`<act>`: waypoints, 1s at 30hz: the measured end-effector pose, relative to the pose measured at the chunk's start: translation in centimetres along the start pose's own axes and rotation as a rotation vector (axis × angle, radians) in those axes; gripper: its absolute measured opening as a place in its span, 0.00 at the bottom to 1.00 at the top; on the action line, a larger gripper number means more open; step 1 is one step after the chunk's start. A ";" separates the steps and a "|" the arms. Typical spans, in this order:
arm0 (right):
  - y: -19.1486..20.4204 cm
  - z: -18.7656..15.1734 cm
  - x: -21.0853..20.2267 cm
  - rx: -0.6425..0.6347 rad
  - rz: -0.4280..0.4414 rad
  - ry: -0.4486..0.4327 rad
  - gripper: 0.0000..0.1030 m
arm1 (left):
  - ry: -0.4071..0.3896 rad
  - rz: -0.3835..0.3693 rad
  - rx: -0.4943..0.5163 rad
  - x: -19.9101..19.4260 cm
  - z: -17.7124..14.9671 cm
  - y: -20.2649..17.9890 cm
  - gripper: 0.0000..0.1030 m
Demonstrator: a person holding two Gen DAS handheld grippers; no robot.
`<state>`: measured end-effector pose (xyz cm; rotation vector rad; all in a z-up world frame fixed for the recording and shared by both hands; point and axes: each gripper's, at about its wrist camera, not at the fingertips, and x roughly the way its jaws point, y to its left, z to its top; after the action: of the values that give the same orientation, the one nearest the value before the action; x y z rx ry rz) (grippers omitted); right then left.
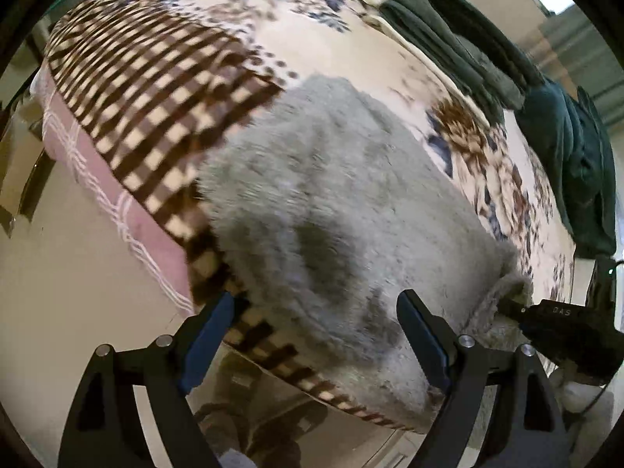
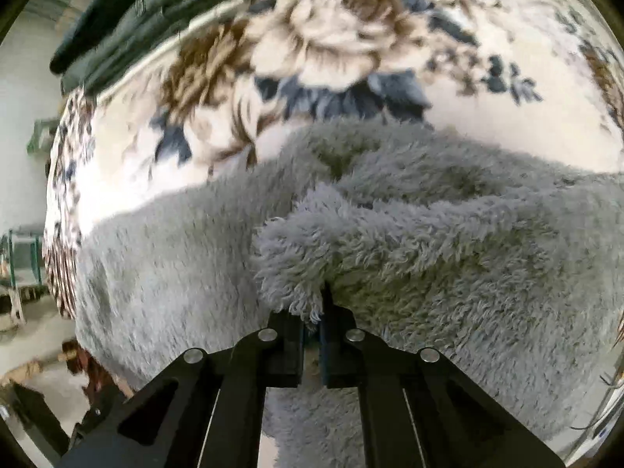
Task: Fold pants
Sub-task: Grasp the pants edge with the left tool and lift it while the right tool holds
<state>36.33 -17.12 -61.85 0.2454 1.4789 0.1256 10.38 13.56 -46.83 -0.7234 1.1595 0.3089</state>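
Grey fluffy pants [image 1: 335, 195] lie across a bed blanket [image 1: 163, 89] with brown checks and flowers, reaching the bed's near edge. My left gripper [image 1: 318, 296] hovers over the pants near that edge, its jaws wide apart with nothing pinched between them. In the right wrist view the pants [image 2: 429, 241] fill the middle, with a lifted fold bunched at my right gripper [image 2: 318, 304], which is shut on that fold. The right gripper [image 1: 511, 308] also shows at the right of the left wrist view, clamped on the pants' edge.
Dark green folded clothes [image 1: 448, 27] and a teal garment [image 1: 573, 163] lie along the far side of the bed. A pink mattress side [image 1: 117, 202] drops to a pale floor [image 1: 58, 292] at the left. The floral blanket [image 2: 351, 39] stretches beyond the pants.
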 end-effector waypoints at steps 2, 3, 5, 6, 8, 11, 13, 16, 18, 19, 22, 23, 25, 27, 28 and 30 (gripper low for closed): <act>0.2 -0.2 -1.8 0.006 -0.016 -0.059 0.06 | -0.019 -0.003 -0.014 -0.6 0.0 0.8 0.83; 0.2 -0.3 -2.6 0.010 -0.019 -0.080 0.06 | -0.025 -0.003 -0.022 -0.8 0.0 1.2 0.83; 0.4 -0.2 -3.9 0.028 -0.020 -0.113 0.06 | -0.026 -0.006 -0.044 -0.9 0.0 2.0 0.83; 0.6 0.0 -4.3 0.032 -0.019 -0.125 0.06 | -0.024 -0.008 -0.054 -0.9 0.1 2.3 0.83; 1.1 0.4 -4.5 0.020 -0.041 -0.129 0.06 | -0.027 -0.008 -0.068 -1.0 0.3 2.8 0.83; 1.0 1.3 -2.7 0.043 -0.053 -0.101 0.08 | -0.030 -0.005 -0.073 -1.0 0.6 2.9 0.83; 0.9 1.8 -0.8 0.051 -0.048 -0.036 0.14 | -0.028 -0.016 -0.087 -0.9 0.9 3.1 0.83; 0.7 1.4 -0.7 0.045 0.034 0.000 0.75 | -0.041 -0.085 -0.132 -1.1 1.2 3.6 0.83; 0.9 0.6 -1.7 0.004 0.062 -0.034 0.85 | -0.053 -0.185 -0.214 -0.9 1.3 4.8 0.83; 1.1 0.1 -2.1 -0.023 0.062 -0.051 0.85 | -0.055 -0.225 -0.272 -0.4 1.3 5.6 0.83; 1.0 -1.6 -3.0 -0.077 0.045 -0.082 0.85 | -0.050 -0.276 -0.392 1.5 1.7 7.0 0.83; 0.7 -2.1 -3.0 -0.078 0.039 -0.084 0.85 | -0.049 -0.280 -0.414 2.1 1.9 7.1 0.83; -0.2 -2.9 -3.1 -0.061 0.028 -0.086 0.85 | -0.041 -0.280 -0.436 3.8 2.4 7.1 0.83; -1.3 -3.3 -2.6 -0.036 0.029 -0.069 0.85 | -0.030 -0.268 -0.422 5.3 3.1 6.6 0.83; -2.1 -3.5 -2.2 -0.016 0.031 -0.053 0.85 | -0.024 -0.263 -0.417 6.3 3.5 6.5 0.83; -3.3 -3.6 -1.5 0.010 0.019 -0.039 0.85 | -0.012 -0.256 -0.433 7.6 3.9 6.7 0.83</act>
<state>32.36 -20.37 -61.44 0.2690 1.4393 0.1283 12.39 20.02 -55.33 -1.2363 0.9830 0.3507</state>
